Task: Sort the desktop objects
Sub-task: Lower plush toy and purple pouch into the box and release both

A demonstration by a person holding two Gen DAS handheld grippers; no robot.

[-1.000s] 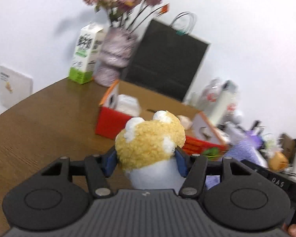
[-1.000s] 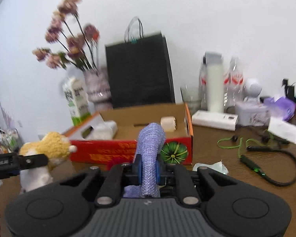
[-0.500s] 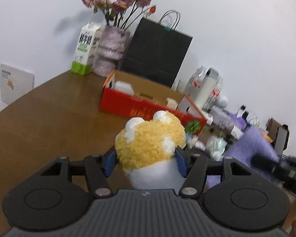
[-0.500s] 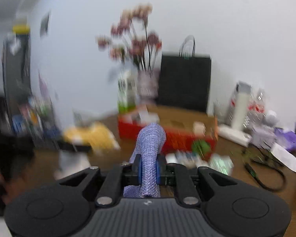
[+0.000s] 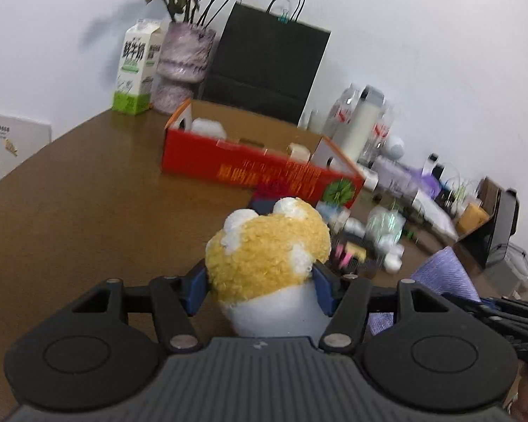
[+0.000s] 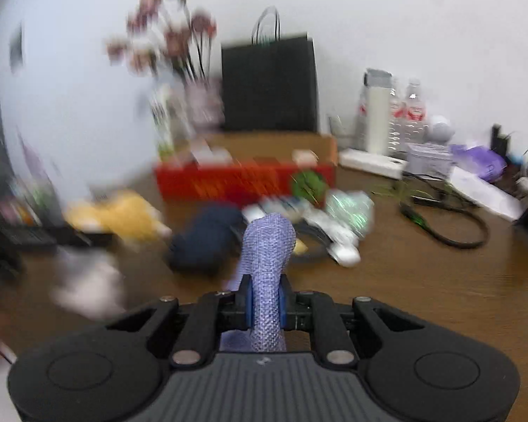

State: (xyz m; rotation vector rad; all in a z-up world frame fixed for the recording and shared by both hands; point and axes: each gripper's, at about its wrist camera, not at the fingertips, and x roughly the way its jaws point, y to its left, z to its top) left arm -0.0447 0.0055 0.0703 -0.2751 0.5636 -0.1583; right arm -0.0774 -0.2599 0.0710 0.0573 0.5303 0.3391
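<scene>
Both grippers farther from red box (image 5: 250, 172)

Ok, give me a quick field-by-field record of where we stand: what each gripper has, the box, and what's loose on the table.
left gripper: shut on yellow and white plush toy
right gripper: shut on purple knitted cloth
red box: open on the brown table, a few pale items inside
in front of box: dark blue bundle, small packets, blurred
behind box: black paper bag, vase of flowers, milk carton
right view: motion-blurred
</scene>
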